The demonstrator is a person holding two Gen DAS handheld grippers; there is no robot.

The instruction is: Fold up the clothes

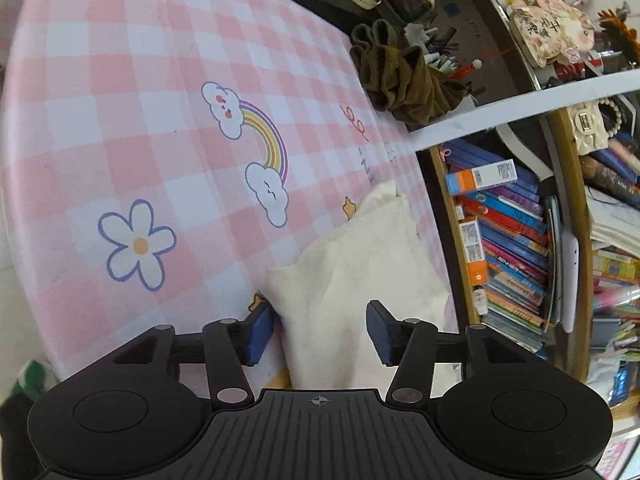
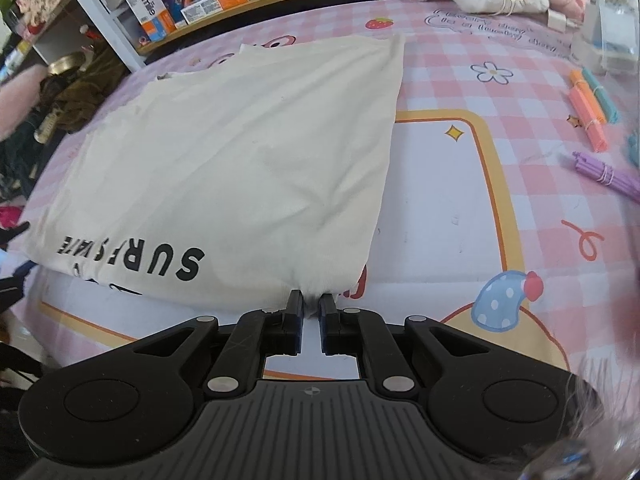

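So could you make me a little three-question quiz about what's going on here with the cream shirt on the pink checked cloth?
1. True or false: the right gripper is pinching the cream shirt.
2. Which gripper has open jaws with cloth between them? A) left B) right C) neither
3. Fill in: the print nearest the shirt's tip in the left wrist view is a ____.

Key
1. True; its jaws are closed on the shirt's near corner.
2. A; the left gripper straddles the shirt, pads not pressing.
3. Star, on the pink checked cloth.
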